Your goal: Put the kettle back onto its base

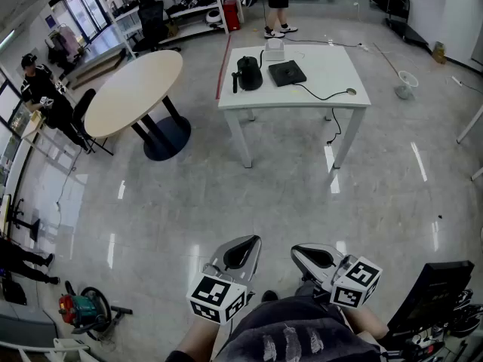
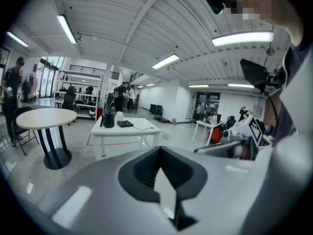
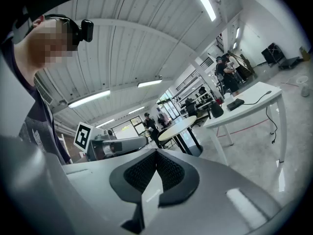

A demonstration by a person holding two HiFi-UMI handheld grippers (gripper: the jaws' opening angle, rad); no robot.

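Both pairs of jaws are closed tight with nothing between them. The left gripper point(image 2: 160, 154) shows only a thin seam between its dark pads in its own view, and the right gripper point(image 3: 156, 156) looks the same. From the head view, the left gripper point(image 1: 243, 249) and right gripper point(image 1: 311, 256) sit side by side, close to the person's body and low over bare floor. The hands on them are hidden under the marker cubes. In each gripper view the grey jaw shell fills the lower half and blocks the floor ahead.

The kettle point(image 1: 249, 74) is well away from both grippers. It stands upright on the far white table point(image 1: 302, 101), just left of the flat black base point(image 1: 287, 72) and off it. I cannot tell whether they touch. A cable point(image 1: 323, 95) runs from the base towards the table's right edge. A small white box point(image 1: 274, 50) sits behind the two. From the left gripper view the kettle point(image 2: 108, 119) is a small dark shape, its spout and handle hard to separate.

A round table point(image 1: 136, 89) stands to the left. A standing person point(image 1: 276, 6) beyond the white table is cut off above the waist.
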